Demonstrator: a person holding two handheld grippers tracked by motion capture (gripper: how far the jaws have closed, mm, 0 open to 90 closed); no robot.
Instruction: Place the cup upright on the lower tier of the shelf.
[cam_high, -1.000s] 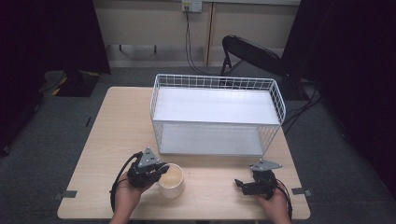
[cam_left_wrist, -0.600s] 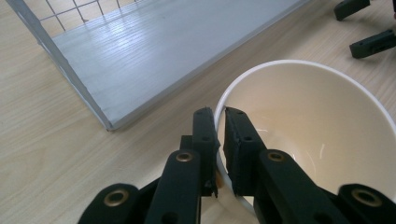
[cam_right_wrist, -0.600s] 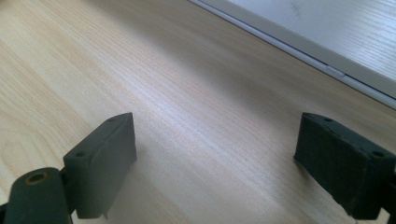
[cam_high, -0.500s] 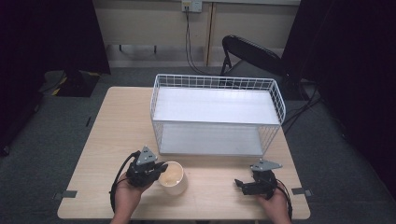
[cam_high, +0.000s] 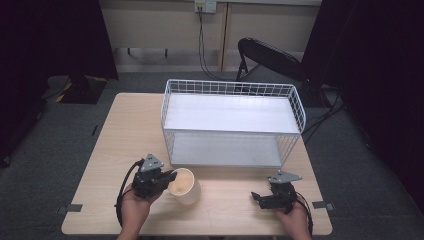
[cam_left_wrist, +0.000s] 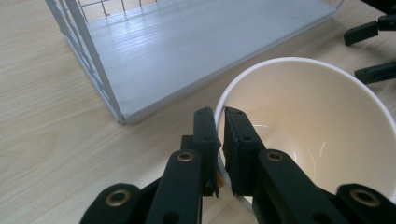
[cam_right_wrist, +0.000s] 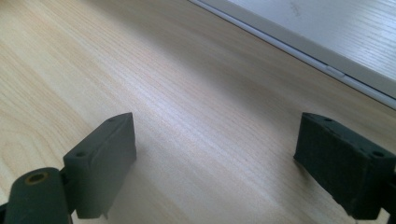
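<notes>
Little has shifted since a second ago: lower left, the left hand-held gripper (cam_high: 169, 178) pinches the round white paper bowl (cam_left_wrist: 306, 135) by its rim on the tabletop (cam_high: 115, 145), likely awaiting lifting, while the right hand-held gripper (cam_high: 261, 197) rests wide open, empty.

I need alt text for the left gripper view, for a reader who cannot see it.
The left gripper pinches the rim of a white paper cup, one jaw inside and one outside. Behind them, a white wire basket stands on the wooden table.
</notes>
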